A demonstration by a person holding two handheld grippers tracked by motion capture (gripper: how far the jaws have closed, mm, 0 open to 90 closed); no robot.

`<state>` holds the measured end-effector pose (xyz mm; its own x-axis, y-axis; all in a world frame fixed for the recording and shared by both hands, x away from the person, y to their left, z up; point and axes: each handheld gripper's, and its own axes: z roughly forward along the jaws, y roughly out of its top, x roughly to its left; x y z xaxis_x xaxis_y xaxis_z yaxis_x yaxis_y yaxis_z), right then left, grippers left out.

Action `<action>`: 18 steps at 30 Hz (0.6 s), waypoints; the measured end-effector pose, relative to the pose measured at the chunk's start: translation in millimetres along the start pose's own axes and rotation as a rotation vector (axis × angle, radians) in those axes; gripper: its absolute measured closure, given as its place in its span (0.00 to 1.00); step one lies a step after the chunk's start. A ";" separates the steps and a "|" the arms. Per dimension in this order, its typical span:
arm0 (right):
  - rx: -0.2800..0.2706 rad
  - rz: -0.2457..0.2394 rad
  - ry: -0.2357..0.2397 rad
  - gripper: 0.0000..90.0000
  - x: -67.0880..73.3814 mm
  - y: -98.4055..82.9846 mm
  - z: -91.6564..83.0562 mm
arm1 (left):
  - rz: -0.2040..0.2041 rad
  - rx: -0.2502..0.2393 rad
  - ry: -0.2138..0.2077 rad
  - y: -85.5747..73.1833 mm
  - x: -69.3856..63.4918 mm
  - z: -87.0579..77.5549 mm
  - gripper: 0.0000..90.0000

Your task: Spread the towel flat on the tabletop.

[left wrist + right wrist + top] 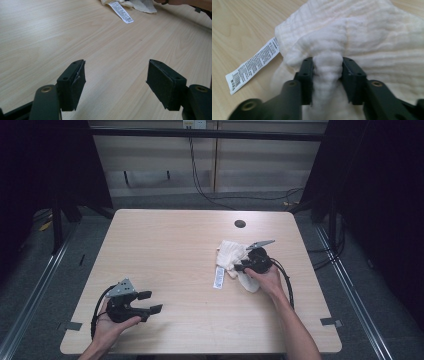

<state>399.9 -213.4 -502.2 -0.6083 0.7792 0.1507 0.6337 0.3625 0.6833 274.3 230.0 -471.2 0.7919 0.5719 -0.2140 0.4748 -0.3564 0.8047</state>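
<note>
A crumpled white cloth (231, 254) with a long printed label (219, 277) lies right of the table's middle. My right gripper (241, 266) is down on its near edge, and in the right gripper view the two pads (308, 75) pinch a raised fold of the cloth (362, 37) between them; the label (252, 66) trails off to the left. My left gripper (151, 302) rests low near the front left corner, jaws wide apart with bare wood between them (116, 82). From there the cloth (142, 5) and its label (122, 12) show far off.
The wooden table (170, 240) has a dark round hole (240, 224) near its far edge. Black cables (200, 180) run over the floor behind it, and dark curtains stand on both sides.
</note>
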 end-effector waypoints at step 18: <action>-0.008 -0.029 0.077 0.89 26.1 -16.9 -8.5 | -0.008 0.006 -0.022 0.8 -0.8 3.0 0.35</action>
<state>369.3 -203.6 -503.8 -0.6616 0.7267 0.1849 0.6114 0.3799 0.6942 275.1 227.0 -472.0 0.7963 0.5583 -0.2327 0.4835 -0.3563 0.7995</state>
